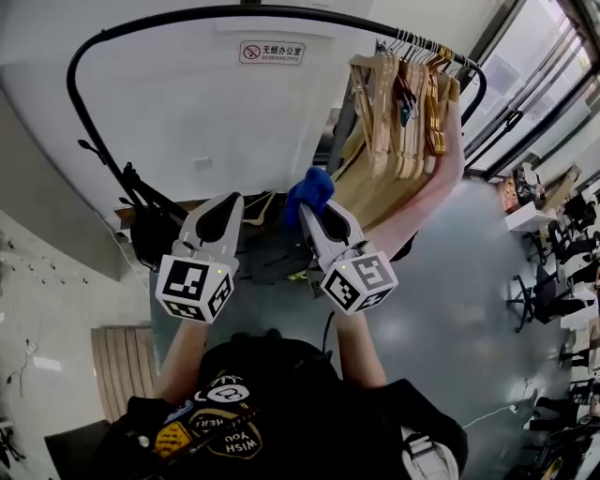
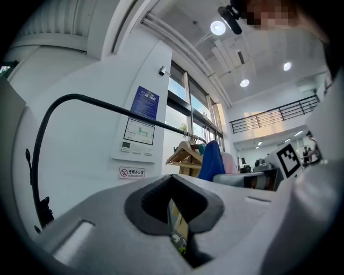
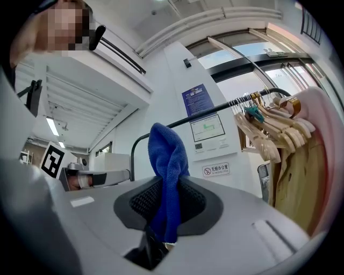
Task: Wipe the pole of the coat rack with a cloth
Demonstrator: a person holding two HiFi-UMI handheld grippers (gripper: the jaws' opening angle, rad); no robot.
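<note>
The black pole (image 1: 234,11) of the coat rack arches across the top of the head view, from its left upright (image 1: 94,131) to the right end. My right gripper (image 1: 314,211) is shut on a blue cloth (image 1: 311,190), which bunches up above its fingertips well below the pole. In the right gripper view the cloth (image 3: 167,172) stands up out of the right gripper (image 3: 166,207), with the pole (image 3: 215,110) behind it. My left gripper (image 1: 225,204) is beside it on the left, shut and empty. From the left gripper view (image 2: 173,201) the pole (image 2: 107,106) curves overhead.
Several wooden hangers (image 1: 403,103) crowd the right end of the pole, with beige and pink garments (image 1: 422,187) hanging below them. A no-smoking sign (image 1: 271,52) is on the white wall behind. Dark gear (image 1: 150,230) sits at the foot of the left upright.
</note>
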